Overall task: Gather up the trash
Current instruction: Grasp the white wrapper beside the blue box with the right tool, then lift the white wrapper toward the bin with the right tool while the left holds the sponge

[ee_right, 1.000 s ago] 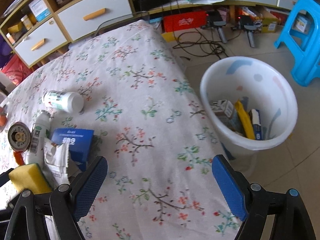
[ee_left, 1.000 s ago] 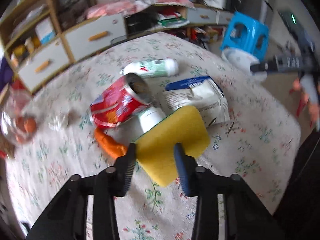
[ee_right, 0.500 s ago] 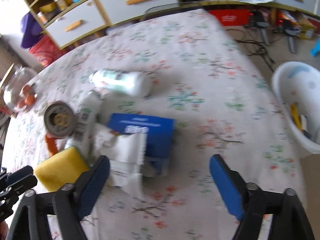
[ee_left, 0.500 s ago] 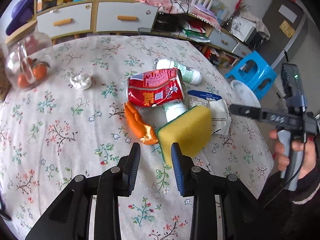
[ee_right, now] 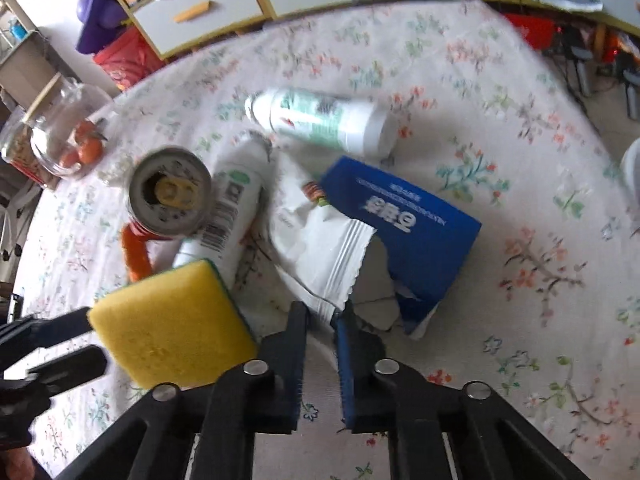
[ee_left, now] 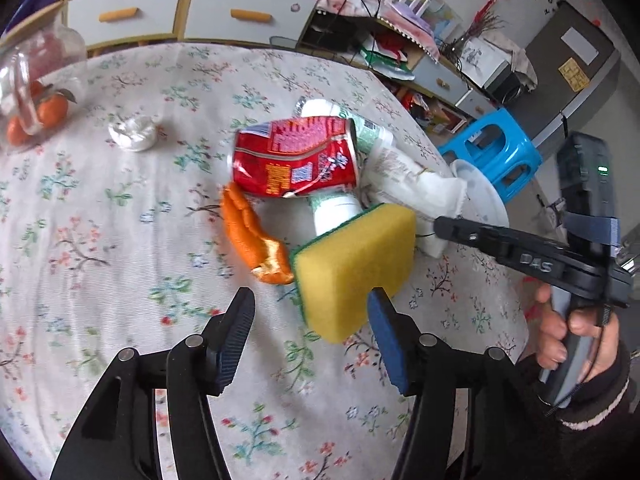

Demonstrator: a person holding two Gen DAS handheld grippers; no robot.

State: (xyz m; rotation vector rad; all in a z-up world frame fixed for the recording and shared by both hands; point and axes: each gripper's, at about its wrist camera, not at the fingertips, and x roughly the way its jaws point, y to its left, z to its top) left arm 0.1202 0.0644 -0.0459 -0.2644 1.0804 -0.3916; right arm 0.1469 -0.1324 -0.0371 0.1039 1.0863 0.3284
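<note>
Since a second ago my right gripper (ee_right: 322, 322) has swung from the bin to the pile and is pinching shut on the wrapper's (ee_right: 320, 256) near corner, while my left gripper (ee_left: 310, 326) is spreading, its jaws now off the sponge (ee_left: 354, 266) lying between them on the table (ee_left: 80, 240). To do this well, I am judging I should be lifting slowly, since the wrapper is lying over the blue box (ee_right: 404, 224). Crowding the wrapper are a can (ee_left: 294, 160), bottles (ee_right: 324, 122), and orange peel (ee_left: 252, 236).
</note>
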